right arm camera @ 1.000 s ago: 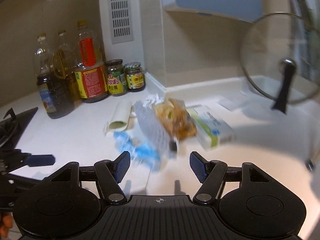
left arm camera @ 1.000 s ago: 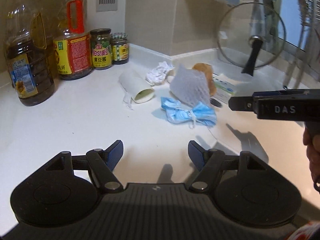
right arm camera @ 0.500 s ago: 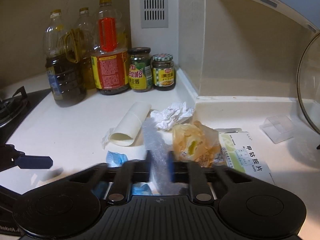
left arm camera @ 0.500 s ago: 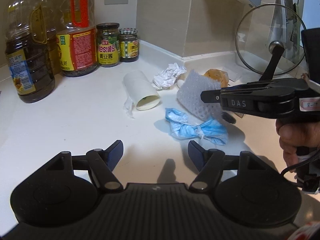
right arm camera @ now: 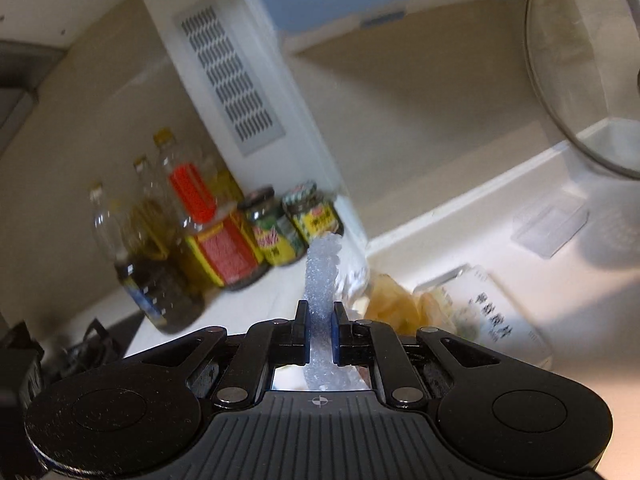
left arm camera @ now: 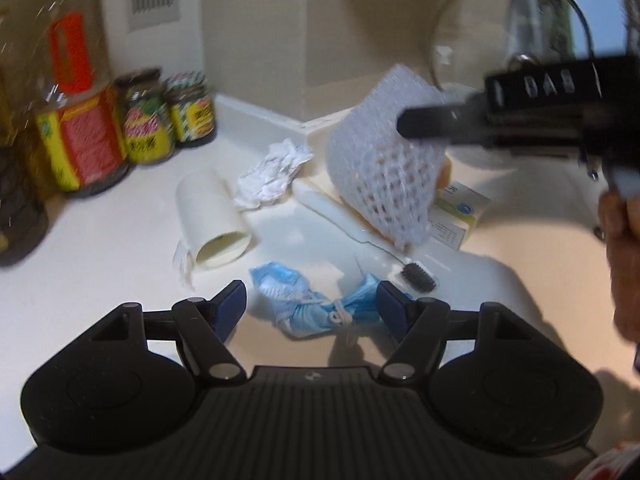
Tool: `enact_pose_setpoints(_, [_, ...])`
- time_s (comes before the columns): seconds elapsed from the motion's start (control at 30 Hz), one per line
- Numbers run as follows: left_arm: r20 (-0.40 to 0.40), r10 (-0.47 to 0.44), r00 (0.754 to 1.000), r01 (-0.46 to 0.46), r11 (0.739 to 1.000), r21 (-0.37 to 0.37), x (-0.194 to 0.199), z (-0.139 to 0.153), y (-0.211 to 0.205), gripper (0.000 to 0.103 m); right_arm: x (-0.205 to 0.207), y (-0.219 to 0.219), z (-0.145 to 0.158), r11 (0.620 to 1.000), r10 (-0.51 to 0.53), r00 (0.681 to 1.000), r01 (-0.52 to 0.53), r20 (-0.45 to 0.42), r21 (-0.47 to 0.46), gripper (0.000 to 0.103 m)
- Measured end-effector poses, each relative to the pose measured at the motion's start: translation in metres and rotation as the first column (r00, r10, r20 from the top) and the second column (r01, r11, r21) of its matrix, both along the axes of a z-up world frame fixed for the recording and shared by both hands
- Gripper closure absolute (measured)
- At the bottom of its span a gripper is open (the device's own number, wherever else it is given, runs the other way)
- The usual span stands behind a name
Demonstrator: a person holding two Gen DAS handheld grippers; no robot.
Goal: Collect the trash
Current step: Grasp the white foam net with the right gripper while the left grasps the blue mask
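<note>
A: Any readable text?
B: "DAS" in white letters on the black body of the right gripper (left arm camera: 404,122), upper right of the left wrist view. Blurred but legible.
A: Jars and bottles?
B: Labels on the two jars (left arm camera: 168,116) and the red-label oil bottle (left arm camera: 80,136) at left carry print, too smeared to read.
A: The box?
B: White medicine box (right arm camera: 492,312), lower right of the right wrist view, has dark Chinese characters; can't make them out.
</note>
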State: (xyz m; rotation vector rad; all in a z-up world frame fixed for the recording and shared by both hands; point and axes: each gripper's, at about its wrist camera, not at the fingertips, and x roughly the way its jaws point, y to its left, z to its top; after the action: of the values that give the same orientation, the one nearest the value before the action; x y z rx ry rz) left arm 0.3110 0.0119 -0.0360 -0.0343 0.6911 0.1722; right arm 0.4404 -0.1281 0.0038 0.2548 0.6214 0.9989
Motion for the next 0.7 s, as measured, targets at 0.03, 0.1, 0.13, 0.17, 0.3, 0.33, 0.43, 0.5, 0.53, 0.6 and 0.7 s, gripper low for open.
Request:
enact_pose_setpoints(0.03, [0.003,-0.034,0.999,0.034,0.999,0.011,0.000,0.001,-0.002,0.034,0.001,-0.003,0.003,1.000,-0.004,1.000,0.003,0.006,0.009,0.093])
enact_pose_setpoints(0.1, [0.003,-0.110,0.994,0.110,0.993,0.043,0.000,0.001,-0.005,0.034,0.002,-0.008,0.008,1.000,-0.010,1.000,0.010,0.018,0.017,0.093])
enact_pose_setpoints(0.13, [-0.007,-0.156,0.988,0.156,0.985,0.077,0.001,0.001,-0.008,0.034,0.003,-0.009,0.011,1.000,-0.011,1.000,0.010,0.022,0.020,0.093])
enact_pose_setpoints(0.17, [-0.022,-0.200,0.980,0.201,0.973,0.115,0.002,0.000,-0.011,0.034,0.002,-0.011,0.013,1.000,-0.011,1.000,0.010,0.024,0.024,0.093])
enact_pose_setpoints(0.3, [-0.113,-0.344,0.932,0.361,0.908,0.213,0.010,-0.005,-0.015,0.042,-0.001,-0.021,0.021,0.999,-0.019,0.999,0.018,0.026,0.036,0.093])
enact_pose_setpoints(0.33, [-0.137,-0.384,0.913,0.406,0.886,0.225,0.011,-0.007,-0.015,0.044,-0.002,-0.023,0.021,0.999,-0.024,0.999,0.023,0.025,0.036,0.093])
enact_pose_setpoints(0.43, [-0.206,-0.470,0.858,0.512,0.814,0.275,0.015,-0.013,-0.019,0.049,-0.009,-0.030,0.020,0.999,-0.042,0.999,0.041,0.013,0.035,0.093])
enact_pose_setpoints(0.5, [-0.239,-0.490,0.838,0.543,0.787,0.292,0.018,-0.017,-0.019,0.058,-0.013,-0.035,0.018,0.998,-0.056,0.998,0.056,0.002,0.032,0.093])
enact_pose_setpoints(0.53, [-0.251,-0.490,0.835,0.548,0.783,0.296,0.020,-0.017,-0.019,0.062,-0.015,-0.038,0.016,0.998,-0.063,0.998,0.063,-0.006,0.031,0.093])
enact_pose_setpoints(0.6, [-0.264,-0.494,0.828,0.556,0.783,0.279,0.024,-0.018,-0.017,0.066,-0.019,-0.042,0.014,0.997,-0.078,0.997,0.079,-0.018,0.025,0.093])
enact_pose_setpoints(0.7, [-0.298,-0.478,0.826,0.557,0.775,0.299,0.029,-0.023,-0.015,0.075,-0.027,-0.049,0.010,0.994,-0.109,0.994,0.110,-0.019,0.008,0.093])
